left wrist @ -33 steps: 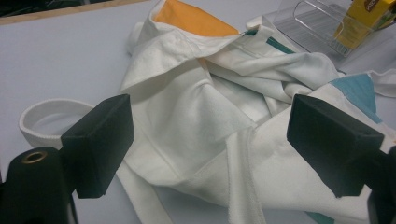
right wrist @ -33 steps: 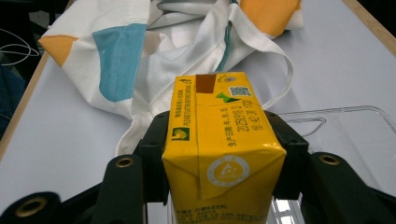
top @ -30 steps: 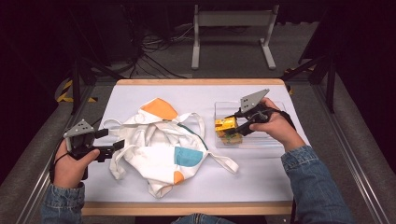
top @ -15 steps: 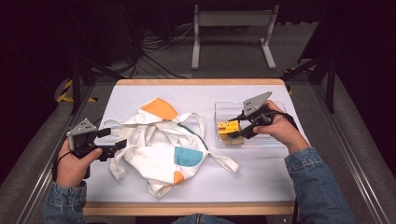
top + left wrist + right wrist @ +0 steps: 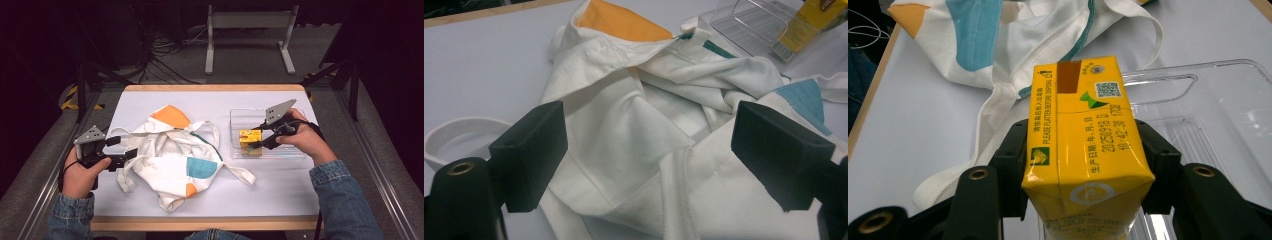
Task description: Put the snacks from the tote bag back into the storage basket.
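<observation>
yellow carton (image 5: 1083, 150) clamped in right gripper (image 5: 1083, 165), base cut off; left gripper (image 5: 649, 150) agape, perhaps over bag (image 5: 634, 130)

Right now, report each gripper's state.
Left gripper: open, jaws either side of the white tote bag.
Right gripper: shut on the yellow carton over the clear tray.

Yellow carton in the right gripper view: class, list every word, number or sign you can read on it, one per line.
On the yellow carton, held in the right gripper:
"PLEASE FLATTEN BEFORE DISPOSAL"
"20250918 D"
A time-like line below the date, roughly "10:42:38"; its last digits are unclear.
A QR code and a green bow-shaped sign.
Chinese characters beside the English line and the date: too small to read surely.
</observation>
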`<state>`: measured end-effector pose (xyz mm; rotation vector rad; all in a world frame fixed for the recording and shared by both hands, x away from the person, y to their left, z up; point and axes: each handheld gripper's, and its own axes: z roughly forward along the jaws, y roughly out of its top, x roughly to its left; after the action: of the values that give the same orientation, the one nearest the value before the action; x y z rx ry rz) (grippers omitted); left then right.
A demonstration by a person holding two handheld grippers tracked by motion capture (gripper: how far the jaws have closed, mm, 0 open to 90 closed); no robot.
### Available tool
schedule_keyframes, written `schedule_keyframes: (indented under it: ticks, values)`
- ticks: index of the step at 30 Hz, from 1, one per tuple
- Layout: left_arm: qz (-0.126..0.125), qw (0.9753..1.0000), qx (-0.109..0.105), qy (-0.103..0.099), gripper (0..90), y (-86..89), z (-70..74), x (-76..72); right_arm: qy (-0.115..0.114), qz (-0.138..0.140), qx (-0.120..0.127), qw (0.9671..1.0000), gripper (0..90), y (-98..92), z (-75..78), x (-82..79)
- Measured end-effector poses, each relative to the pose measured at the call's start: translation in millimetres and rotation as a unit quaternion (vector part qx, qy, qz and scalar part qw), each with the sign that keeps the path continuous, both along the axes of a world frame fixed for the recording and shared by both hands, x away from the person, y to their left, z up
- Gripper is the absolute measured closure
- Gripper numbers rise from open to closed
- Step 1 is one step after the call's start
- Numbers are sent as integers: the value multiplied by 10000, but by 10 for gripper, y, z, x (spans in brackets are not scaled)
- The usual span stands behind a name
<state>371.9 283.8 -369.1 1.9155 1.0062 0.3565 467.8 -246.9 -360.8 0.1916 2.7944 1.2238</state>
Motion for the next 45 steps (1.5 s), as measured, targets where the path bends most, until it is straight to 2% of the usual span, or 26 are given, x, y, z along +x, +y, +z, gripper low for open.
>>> schedule_keyframes:
  ticks: [10,15,19,22,29,34,40,45]
  values:
    - [-33,10000,40,-20,158,-5,-1,15,56,-163,-130,9998,481,-110,-11,19]
    - [-21,10000,17,2,158,-14,-3,12,74,-197,-93,9997,475,-143,-6,14]
    - [-21,10000,36,5,158,-15,-6,13,50,-269,-76,9996,407,-138,-5,15]
    - [-23,10000,38,8,157,-10,-8,12,117,-428,126,9989,327,-135,18,-7]
    - [-7,10000,27,8,158,3,-7,1,-9,-657,351,9972,262,-132,139,-56]
    - [39,10000,-14,9,156,50,4,-17,-153,-939,632,9935,232,-147,253,-131]
    - [53,10000,-21,18,147,96,9,-40,-452,-1177,761,9891,230,-221,400,-279]
    - [68,10000,-6,6,139,117,10,-66,-474,-1549,790,9836,229,-351,499,-405]
